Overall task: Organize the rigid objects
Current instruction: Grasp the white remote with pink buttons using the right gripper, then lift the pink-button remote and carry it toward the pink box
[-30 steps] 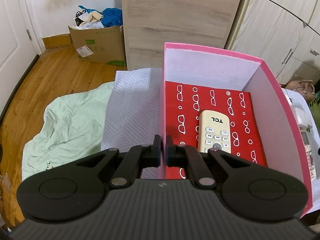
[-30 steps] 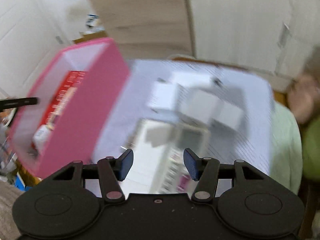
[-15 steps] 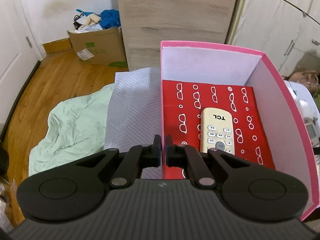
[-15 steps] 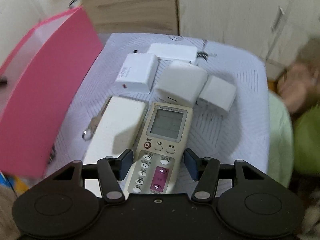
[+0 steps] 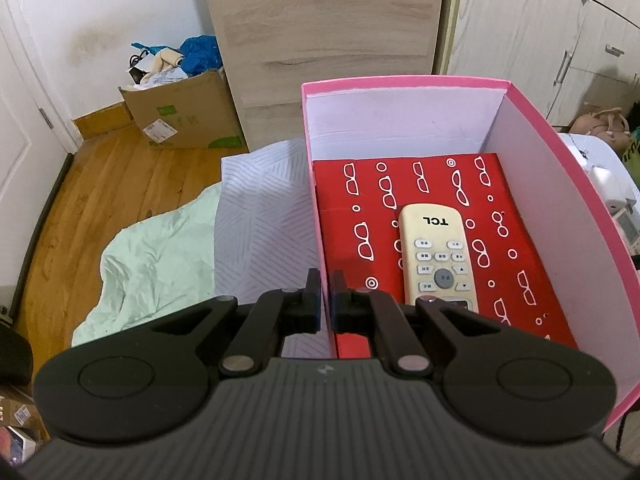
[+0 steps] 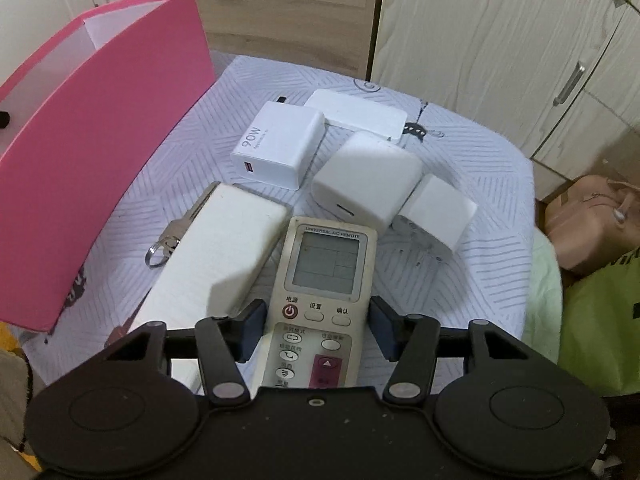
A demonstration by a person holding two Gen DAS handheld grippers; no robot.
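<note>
Nearer now: universal remote point(image 6: 324, 280), chargers point(image 6: 280, 146) beyond.

We see a wooden floor point(image 5: 92, 184) with a crumpled pale green sheet point(image 5: 160, 256) spread on it, and against the white wall an open cardboard box point(image 5: 184, 120) stuffed with blue bags and clutter. A light wood panel point(image 5: 328, 36) stands upright beside pale wardrobe doors point(image 6: 500, 40) with metal handles. At the right edge we see a pink handbag point(image 6: 588, 220) touching a bright green bag point(image 6: 600, 320).
</note>
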